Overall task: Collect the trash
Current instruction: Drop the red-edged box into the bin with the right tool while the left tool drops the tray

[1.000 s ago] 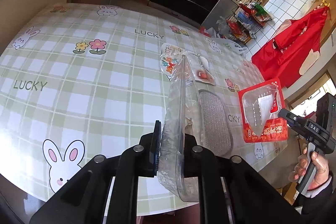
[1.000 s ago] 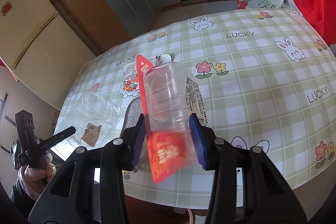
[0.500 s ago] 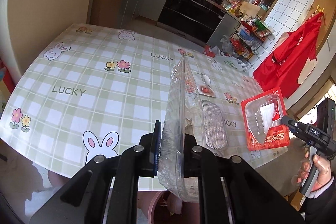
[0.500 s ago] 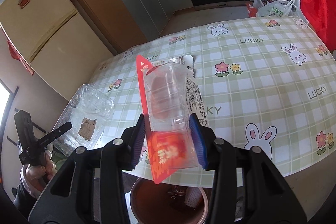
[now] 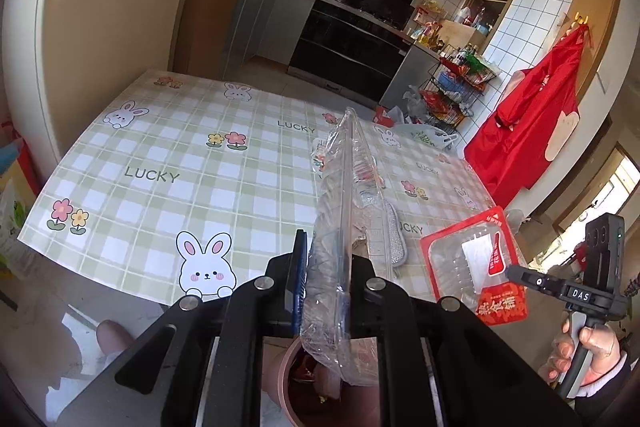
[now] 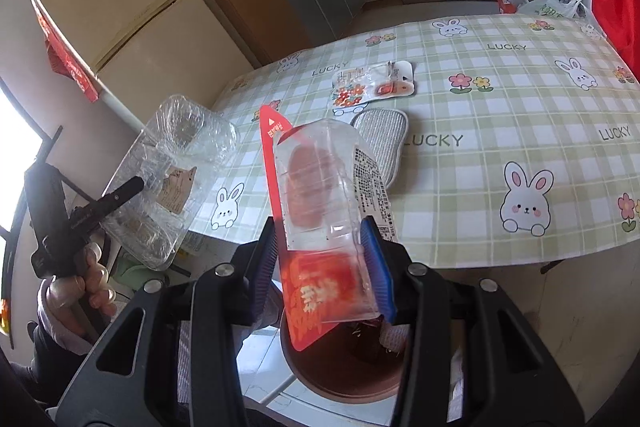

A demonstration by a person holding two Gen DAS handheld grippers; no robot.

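Note:
My left gripper [image 5: 326, 279] is shut on a clear plastic clamshell box [image 5: 342, 227], held edge-on above a pink trash bin [image 5: 288, 379] below the table edge. The box also shows in the right wrist view [image 6: 172, 179]. My right gripper [image 6: 320, 259] is shut on a red-backed clear blister pack [image 6: 320, 203], held over the same bin [image 6: 340, 367]; the pack also shows in the left wrist view [image 5: 476, 267]. A blister card with flower print [image 6: 372, 87] and a grey mesh pad [image 6: 382, 139] lie on the table.
The table [image 5: 160, 163] has a green checked cloth with rabbits and "LUCKY". A fridge [image 6: 120, 7] stands at the left, kitchen cabinets and an oven [image 5: 352, 43] behind, a wire rack [image 5: 452, 95] and a red apron [image 5: 536, 115] at the right.
Both grippers have drawn back from over the table and risen, each still holding its packaging. The trash bin has come into view beneath them.

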